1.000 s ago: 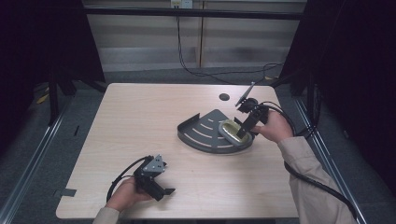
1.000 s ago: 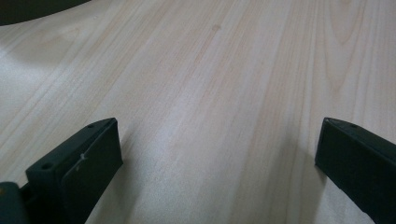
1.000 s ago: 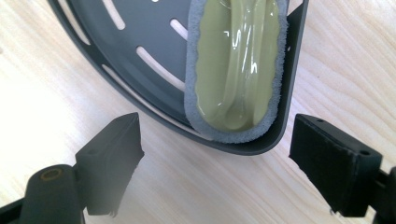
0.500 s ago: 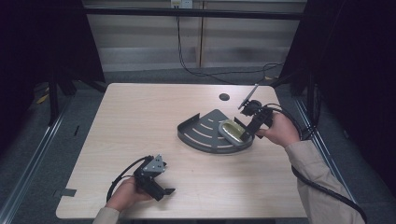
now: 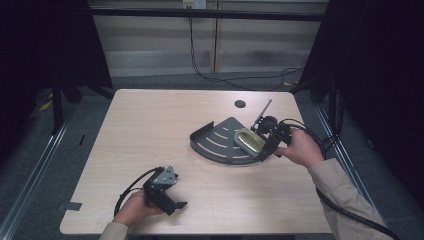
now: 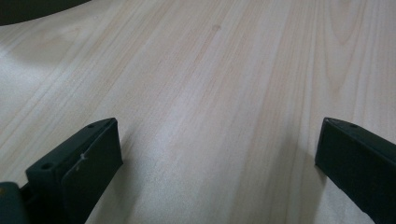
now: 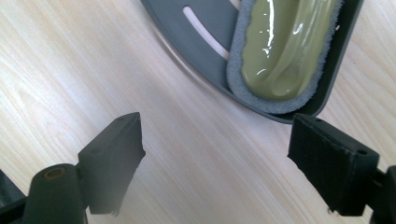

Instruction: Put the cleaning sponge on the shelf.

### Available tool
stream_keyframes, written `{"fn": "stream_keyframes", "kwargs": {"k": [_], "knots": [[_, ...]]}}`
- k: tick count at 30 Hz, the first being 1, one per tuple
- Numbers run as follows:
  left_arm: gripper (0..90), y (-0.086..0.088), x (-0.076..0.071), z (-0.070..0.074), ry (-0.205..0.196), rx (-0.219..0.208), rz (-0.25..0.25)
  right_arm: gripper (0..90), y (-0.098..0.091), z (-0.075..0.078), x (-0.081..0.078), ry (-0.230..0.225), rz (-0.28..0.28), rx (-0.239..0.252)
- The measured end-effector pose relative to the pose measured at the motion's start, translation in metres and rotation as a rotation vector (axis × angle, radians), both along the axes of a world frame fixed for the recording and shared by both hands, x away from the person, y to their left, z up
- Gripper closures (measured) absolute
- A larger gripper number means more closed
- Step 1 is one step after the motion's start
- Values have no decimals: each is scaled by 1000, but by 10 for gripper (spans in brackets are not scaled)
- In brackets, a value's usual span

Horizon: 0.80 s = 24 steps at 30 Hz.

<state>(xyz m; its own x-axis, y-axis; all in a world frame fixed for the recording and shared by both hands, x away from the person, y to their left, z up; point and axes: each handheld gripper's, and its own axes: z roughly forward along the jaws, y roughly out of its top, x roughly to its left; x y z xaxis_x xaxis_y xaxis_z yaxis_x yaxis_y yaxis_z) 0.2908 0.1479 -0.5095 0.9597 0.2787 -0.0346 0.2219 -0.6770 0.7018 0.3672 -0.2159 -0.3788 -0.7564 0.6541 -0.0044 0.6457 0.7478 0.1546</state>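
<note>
Right tool (image 5: 267,145) sits at the near-right edge of the grey quarter-round tray (image 5: 215,140), jaws wide, nothing held. Olive sponge-backed scrubber (image 5: 250,140) lies in the tray's right corner against the straight wall; in the right gripper view the scrubber (image 7: 285,51) is just ahead of the jaws, apart from both, with bare desk (image 7: 187,154) between them.

Step, as I read it: release of the scrubber into the tray looks done, tool backing clear. Next move probably just calls for lifting straight away without clipping the tray lip.

Left tool (image 5: 167,197) rests on the desk (image 5: 150,130) near the front-left edge, jaws wide, empty.

Versus the earlier frames: right hand has slid slightly outward from the tray; scrubber and tray unmoved, left tool unchanged
</note>
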Motion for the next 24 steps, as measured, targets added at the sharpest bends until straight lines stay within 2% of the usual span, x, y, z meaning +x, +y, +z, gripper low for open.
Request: {"fn": "stream_keyframes", "kwargs": {"k": [8, 24], "knots": [[0, 0, 0, 0, 0, 0, 0, 171, 4, -5, -14, -6, 42, 4], [0, 0, 0, 0, 0, 0, 0, 157, 1, -27, -40, 4, 70, 42]]}}
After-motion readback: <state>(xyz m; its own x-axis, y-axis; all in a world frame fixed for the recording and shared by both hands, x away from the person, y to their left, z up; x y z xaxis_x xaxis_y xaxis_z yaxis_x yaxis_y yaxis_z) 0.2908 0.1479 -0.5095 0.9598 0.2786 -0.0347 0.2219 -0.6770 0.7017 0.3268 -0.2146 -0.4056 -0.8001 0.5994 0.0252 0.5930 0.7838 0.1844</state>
